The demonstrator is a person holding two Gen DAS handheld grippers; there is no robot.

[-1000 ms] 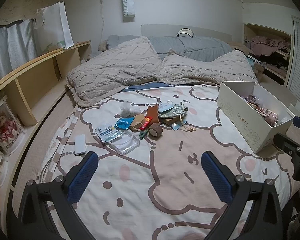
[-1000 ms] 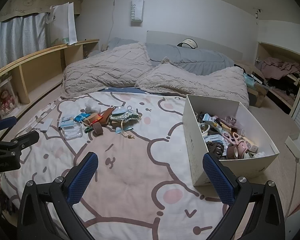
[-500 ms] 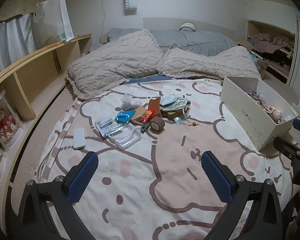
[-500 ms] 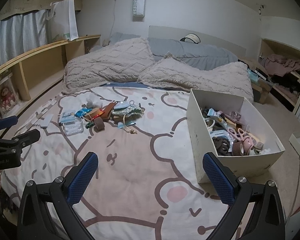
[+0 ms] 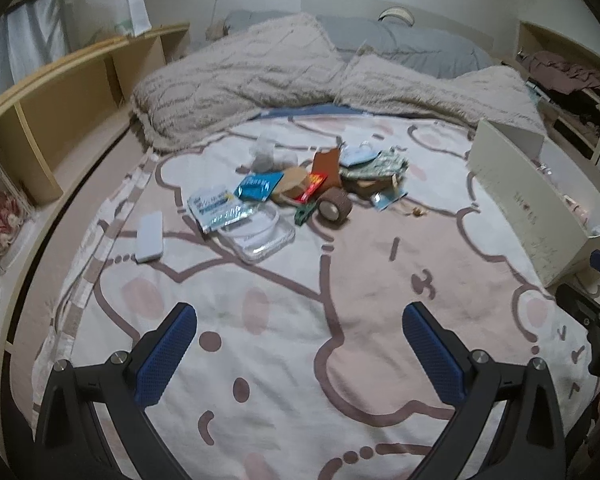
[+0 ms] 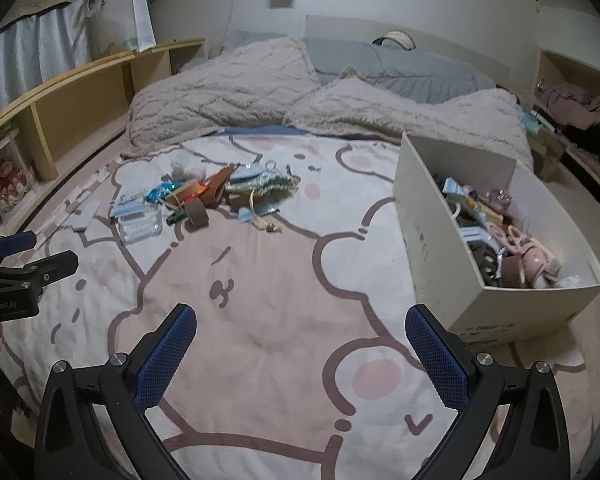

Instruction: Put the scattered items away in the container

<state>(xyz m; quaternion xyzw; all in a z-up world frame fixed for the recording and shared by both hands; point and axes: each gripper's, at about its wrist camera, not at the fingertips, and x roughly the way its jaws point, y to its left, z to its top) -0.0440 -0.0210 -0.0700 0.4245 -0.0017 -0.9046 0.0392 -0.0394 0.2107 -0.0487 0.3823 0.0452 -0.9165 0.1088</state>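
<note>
Jaws of left gripper (image 5: 300, 354) and right gripper (image 6: 301, 354) apart; "GenRobot.AI" on left gripper.

left wrist view: low over the foot of the bed (image 5: 284, 360), facing the pillows (image 5: 236, 80); pile of small items (image 5: 300, 192) ahead at middle distance, white box (image 5: 540, 216) off to the right edge.
right wrist view: same low height, set further right, also facing the pillows (image 6: 228, 88); white box (image 6: 424, 232) near on the right, open top seen from above; pile (image 6: 204, 196) further off, left of centre.
shared: blanket, pile, box, pillows, headboard wall.
cross-sight: right tongs (image 5: 592, 300) at the left view's right edge; left tongs (image 6: 16, 256) at the right view's left edge.
</note>
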